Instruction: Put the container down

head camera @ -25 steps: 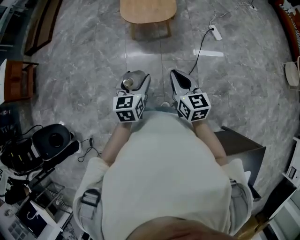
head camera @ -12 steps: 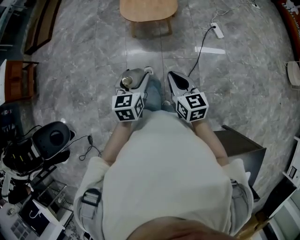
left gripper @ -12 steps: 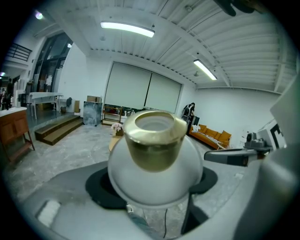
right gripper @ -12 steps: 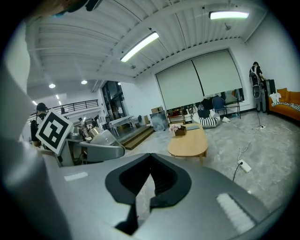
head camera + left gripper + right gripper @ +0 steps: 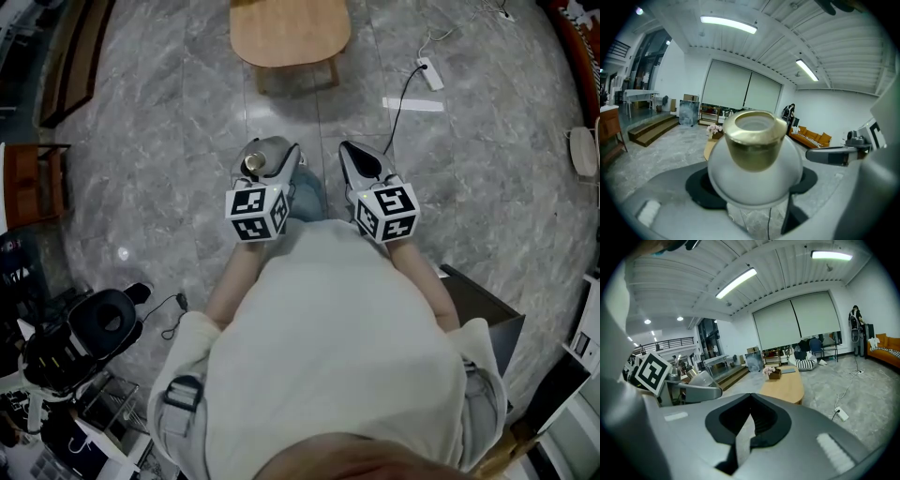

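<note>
A round grey container (image 5: 754,180) with a gold cap (image 5: 753,140) sits between the jaws of my left gripper (image 5: 754,192), which is shut on its wide body. In the head view the container (image 5: 259,157) and left gripper (image 5: 270,165) hang over the marble floor in front of the person's chest. My right gripper (image 5: 361,161) is beside it to the right, apart from it. Its jaws (image 5: 749,404) are shut with nothing between them. A low oval wooden table (image 5: 289,30) stands ahead, with a small flower box (image 5: 774,373) on it.
A white power strip (image 5: 430,73) with a black cable lies on the floor ahead to the right, near a white strip (image 5: 414,105). A dark box (image 5: 483,300) is at my right. Black equipment (image 5: 94,323) and a wooden cabinet (image 5: 28,183) are at the left.
The floor and the equipment at the left have slid down and back in the head view as the person walks towards the table. Both grippers keep their pose, the container still gripped.
</note>
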`<state>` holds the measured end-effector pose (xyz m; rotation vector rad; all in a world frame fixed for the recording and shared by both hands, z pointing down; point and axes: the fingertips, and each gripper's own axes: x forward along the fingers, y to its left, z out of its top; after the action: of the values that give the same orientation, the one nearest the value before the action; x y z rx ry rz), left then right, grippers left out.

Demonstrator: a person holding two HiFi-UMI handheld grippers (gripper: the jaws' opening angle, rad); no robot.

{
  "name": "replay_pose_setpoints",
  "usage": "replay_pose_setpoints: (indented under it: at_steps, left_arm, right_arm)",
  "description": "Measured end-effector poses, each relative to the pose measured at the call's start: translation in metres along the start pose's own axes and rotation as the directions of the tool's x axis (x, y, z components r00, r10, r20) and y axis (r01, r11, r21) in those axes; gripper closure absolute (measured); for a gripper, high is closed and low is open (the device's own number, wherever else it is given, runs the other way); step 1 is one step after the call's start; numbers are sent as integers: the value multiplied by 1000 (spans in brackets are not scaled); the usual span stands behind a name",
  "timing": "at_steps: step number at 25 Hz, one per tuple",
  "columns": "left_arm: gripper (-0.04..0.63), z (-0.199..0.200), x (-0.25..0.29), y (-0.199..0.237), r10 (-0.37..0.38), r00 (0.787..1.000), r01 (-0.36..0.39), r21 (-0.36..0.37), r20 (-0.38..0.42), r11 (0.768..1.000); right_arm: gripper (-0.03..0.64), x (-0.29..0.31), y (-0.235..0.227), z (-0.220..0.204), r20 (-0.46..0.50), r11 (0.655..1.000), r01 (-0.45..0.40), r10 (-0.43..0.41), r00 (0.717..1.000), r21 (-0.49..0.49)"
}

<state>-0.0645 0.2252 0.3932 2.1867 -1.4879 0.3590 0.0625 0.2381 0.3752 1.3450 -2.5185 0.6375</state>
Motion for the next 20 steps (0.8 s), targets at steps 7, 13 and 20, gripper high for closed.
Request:
replay_pose_setpoints:
  at_steps: [7, 13, 20]
  left_arm:
    - [247, 48, 53, 28, -26, 1000, 26, 12, 6, 1000]
    - [247, 86, 92, 67, -43, 999, 42, 19, 20, 999]
    - [247, 116, 136, 106, -57, 998, 56, 29, 18, 998]
  right_arm:
    - [615, 63, -19, 54, 7, 999, -9, 9, 1000, -32]
    - [615, 120, -28, 91, 16, 999, -3, 4, 1000, -50]
    - [615, 178, -43, 118, 29, 998, 20, -18, 999, -67]
